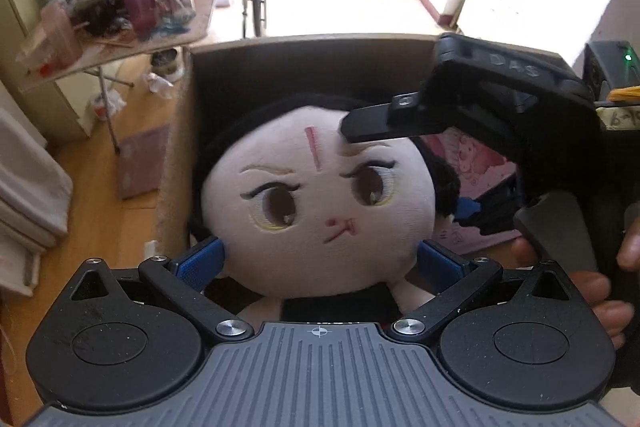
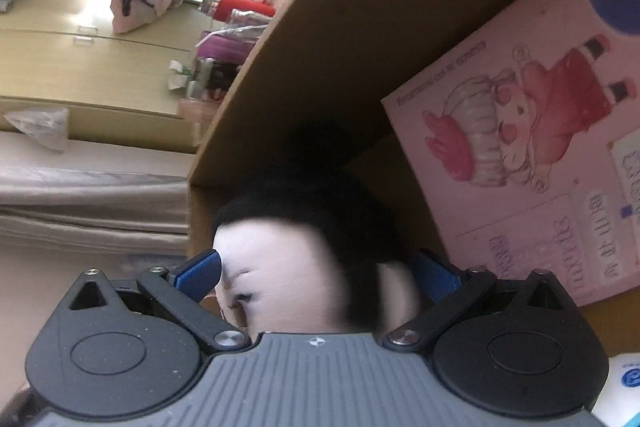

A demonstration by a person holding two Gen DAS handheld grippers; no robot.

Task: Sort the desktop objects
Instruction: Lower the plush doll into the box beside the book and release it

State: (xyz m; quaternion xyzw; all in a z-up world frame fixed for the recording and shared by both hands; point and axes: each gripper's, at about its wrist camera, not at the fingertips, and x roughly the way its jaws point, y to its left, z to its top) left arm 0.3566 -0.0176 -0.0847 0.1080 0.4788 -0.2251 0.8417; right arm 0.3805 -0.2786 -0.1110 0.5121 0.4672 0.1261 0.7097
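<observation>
Cardboard box sat on the floor with a plush doll inside it, face up, black hair around a pale face. The left gripper stood spread wide, a blue finger touching each side of the doll's head. To the right, the right gripper reached in from above, also wide, its blue fingers pressed against the top of the head. A hand held its handle. A pink picture box leaned against the box wall, just beside the doll.
</observation>
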